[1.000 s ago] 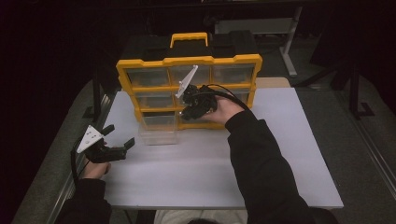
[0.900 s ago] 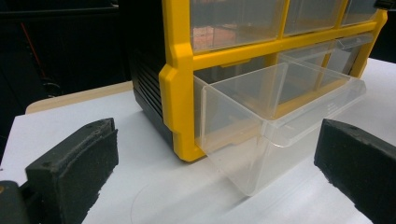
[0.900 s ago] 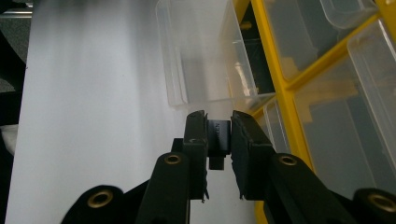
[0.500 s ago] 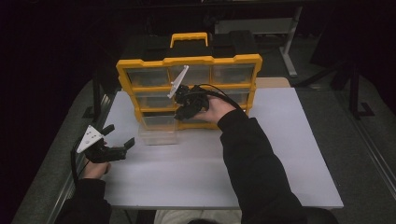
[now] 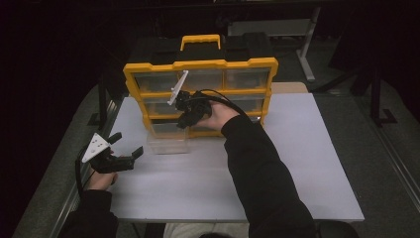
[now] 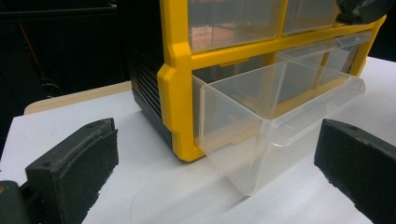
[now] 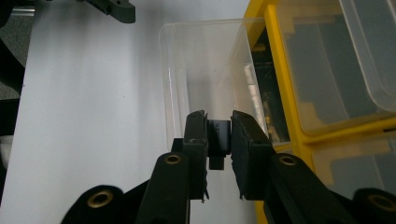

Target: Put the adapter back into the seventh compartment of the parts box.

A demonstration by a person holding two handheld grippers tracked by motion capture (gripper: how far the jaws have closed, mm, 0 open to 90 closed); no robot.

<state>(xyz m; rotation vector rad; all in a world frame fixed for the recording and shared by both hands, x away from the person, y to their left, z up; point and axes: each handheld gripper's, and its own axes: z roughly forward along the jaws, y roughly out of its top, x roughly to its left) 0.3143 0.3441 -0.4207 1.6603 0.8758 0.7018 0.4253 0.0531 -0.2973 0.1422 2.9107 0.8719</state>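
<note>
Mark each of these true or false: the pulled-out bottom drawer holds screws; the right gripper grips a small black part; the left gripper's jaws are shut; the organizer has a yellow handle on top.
1. The pulled-out clear drawer holds screws. False: it looks empty.
2. The right gripper grips a small black part. True: its jaws are closed on it, above the open drawer.
3. The left gripper has its jaws shut. False: they stand wide apart over the white table, holding nothing.
4. The yellow organizer has a yellow handle on top. True.
</note>
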